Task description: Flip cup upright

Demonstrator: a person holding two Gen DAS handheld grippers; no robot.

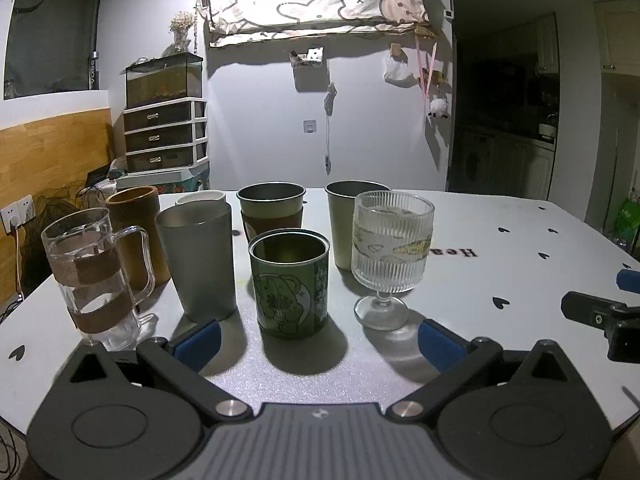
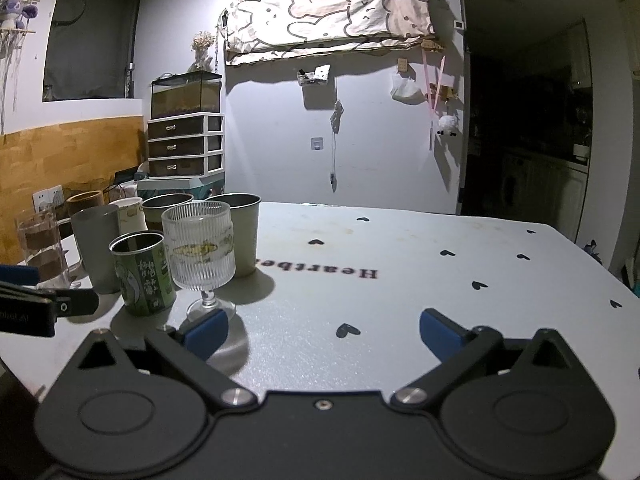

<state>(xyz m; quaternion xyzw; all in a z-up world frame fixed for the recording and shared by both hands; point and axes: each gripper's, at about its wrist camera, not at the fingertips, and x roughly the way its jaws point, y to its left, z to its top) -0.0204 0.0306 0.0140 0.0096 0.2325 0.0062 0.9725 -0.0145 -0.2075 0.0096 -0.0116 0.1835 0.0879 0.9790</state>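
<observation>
Every cup in view stands mouth up on the table (image 1: 500, 240), grouped in a tight cluster toward the left and centre of both frames, which suggests the flipping is finished or nearly so; no cup lies on its side or upside down in either view.

In the left wrist view the left gripper (image 1: 318, 338) sits low at the bottom of the frame with its blue-padded fingers spread wide and holding nothing. The green tin cup (image 1: 289, 284) stands just beyond the gap between those fingers, centred on it, apart from both pads. That placement reads as a cup just set down, or one lined up for a grasp; the frames cannot settle which. To its right, the ribbed stemmed glass (image 1: 390, 248) stands beside the right-hand pad; to its left the grey tumbler (image 1: 200, 256) stands above the left-hand pad, and the clear handled mug (image 1: 94, 276) is at the far left. Further cups fill the row behind.

In the right wrist view the right gripper (image 2: 324, 334) is likewise spread and empty, pointing at bare table in the lower centre. The cluster lies to the upper left of it; the stemmed glass's foot stands just beyond its left pad, the green tin cup further left, well outside the fingers.
</observation>
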